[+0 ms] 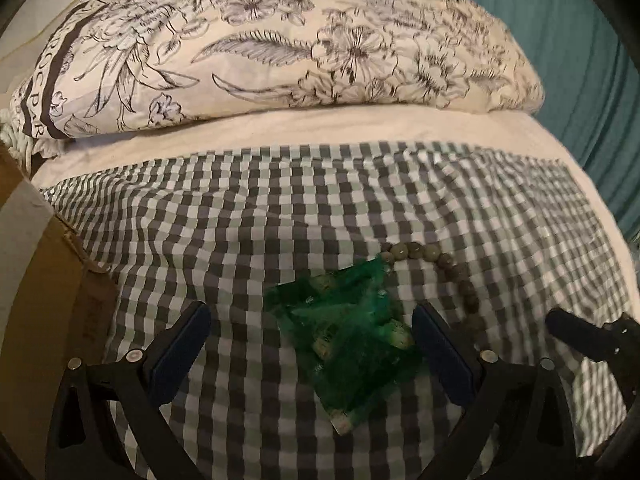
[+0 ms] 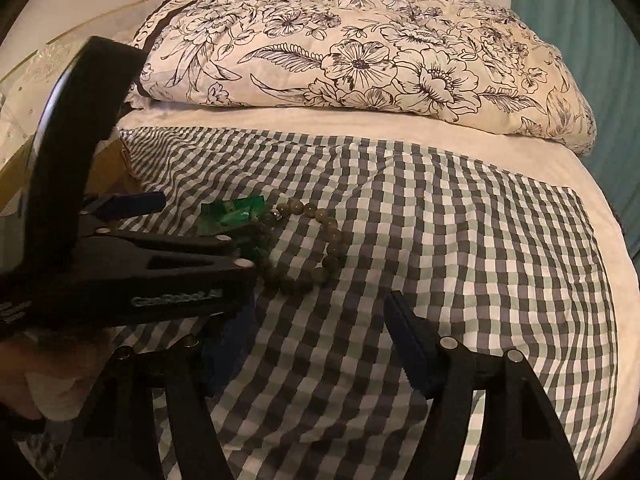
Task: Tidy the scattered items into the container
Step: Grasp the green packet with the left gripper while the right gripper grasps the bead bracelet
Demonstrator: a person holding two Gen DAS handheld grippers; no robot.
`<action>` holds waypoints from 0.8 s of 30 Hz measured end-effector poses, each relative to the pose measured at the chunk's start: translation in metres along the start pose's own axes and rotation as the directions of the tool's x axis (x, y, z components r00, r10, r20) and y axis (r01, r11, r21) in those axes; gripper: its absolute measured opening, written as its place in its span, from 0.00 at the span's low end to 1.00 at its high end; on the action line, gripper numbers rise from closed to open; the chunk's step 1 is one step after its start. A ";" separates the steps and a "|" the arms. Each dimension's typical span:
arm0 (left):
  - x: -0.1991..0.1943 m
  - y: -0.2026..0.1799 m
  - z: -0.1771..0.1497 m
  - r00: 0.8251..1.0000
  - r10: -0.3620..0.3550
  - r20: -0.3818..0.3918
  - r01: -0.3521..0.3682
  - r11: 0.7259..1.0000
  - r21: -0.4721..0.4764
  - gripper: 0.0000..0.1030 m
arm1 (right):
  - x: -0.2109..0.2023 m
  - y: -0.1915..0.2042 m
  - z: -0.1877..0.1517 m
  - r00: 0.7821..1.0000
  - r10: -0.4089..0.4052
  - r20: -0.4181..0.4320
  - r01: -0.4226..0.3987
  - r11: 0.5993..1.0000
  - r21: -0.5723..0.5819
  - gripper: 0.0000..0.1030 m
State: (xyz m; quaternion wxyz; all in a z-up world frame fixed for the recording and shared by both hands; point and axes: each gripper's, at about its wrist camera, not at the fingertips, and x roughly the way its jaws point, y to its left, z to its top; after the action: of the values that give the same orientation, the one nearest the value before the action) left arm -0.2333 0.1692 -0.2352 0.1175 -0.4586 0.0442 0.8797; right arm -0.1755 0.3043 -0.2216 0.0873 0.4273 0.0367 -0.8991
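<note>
- Left hand-held gripper: jaws spread wide, green packet lies between the pads, pads clear of it on both sides. Nothing gripped.
- Packet is blurred; print on it can't be read. In the right wrist view the left hand-held gripper's body covers most of it.
- Bead bracelet lies on the checked cloth, touching the packet's far edge; its near-left part sits behind the left finger.
- Right hand-held gripper: jaws apart over bare cloth, bracelet just ahead, nothing between them. Its left finger is mostly hidden behind the other tool.
- Cardboard box at the bed's left edge, cut off by the frame; inside not visible.
- Floral duvet bunched at the far end.
</note>
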 end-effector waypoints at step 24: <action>-0.017 0.032 0.001 1.000 0.007 -0.001 -0.007 1.000 -0.020 0.18 | 0.064 0.040 0.021 0.996 -0.040 -0.081 0.036 0.998 -0.044 0.64</action>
State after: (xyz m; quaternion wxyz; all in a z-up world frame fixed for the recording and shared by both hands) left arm -0.2325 0.1354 -0.2222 0.1099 -0.4600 0.0371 0.8803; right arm -0.2236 0.2540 -0.2575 0.0776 0.4609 0.0673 -0.8815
